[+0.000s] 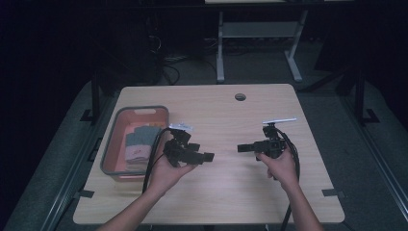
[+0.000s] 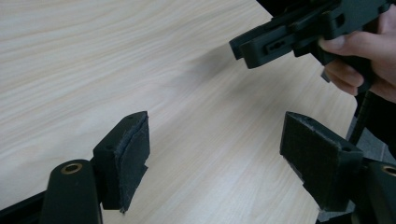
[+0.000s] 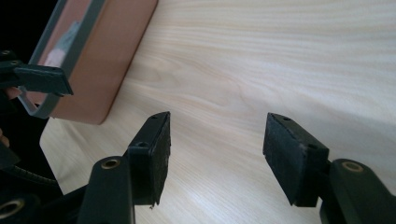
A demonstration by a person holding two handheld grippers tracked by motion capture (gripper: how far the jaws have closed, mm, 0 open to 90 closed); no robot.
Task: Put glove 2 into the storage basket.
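Both claws are hovering spread and empty over the pale wooden tabletop (image 1: 226,192), facing each other across bare wood at mid-frame. The left claw (image 1: 208,157) is holding its padded jaws wide apart in its own view, nothing between them; the right claw (image 1: 242,148) is likewise gaping, its felt-like pads (image 3: 161,156) catching the light.

To the left of the left claw, at the left of the high view, a salmon-coloured bin with a grey rim (image 1: 111,139) is sitting on the tabletop, holding what look like folded cloths (image 1: 138,144), one greyish-green, one paler and pinkish. These are the things nearest the claws. They are probably going to handle as light, soft and floppy: no risk of breaking, but likely to sag or unfold, so pinching a folded edge or a thick bunched part looks wisest. The bin itself seems a rigid, light plastic, best taken by its rim.

Dim lighting is blurring the bin's contents; how many cloths are lying there cannot be told. In the right gripper view the bin (image 3: 105,56) is being cut off at the upper left, its inside barely showing.
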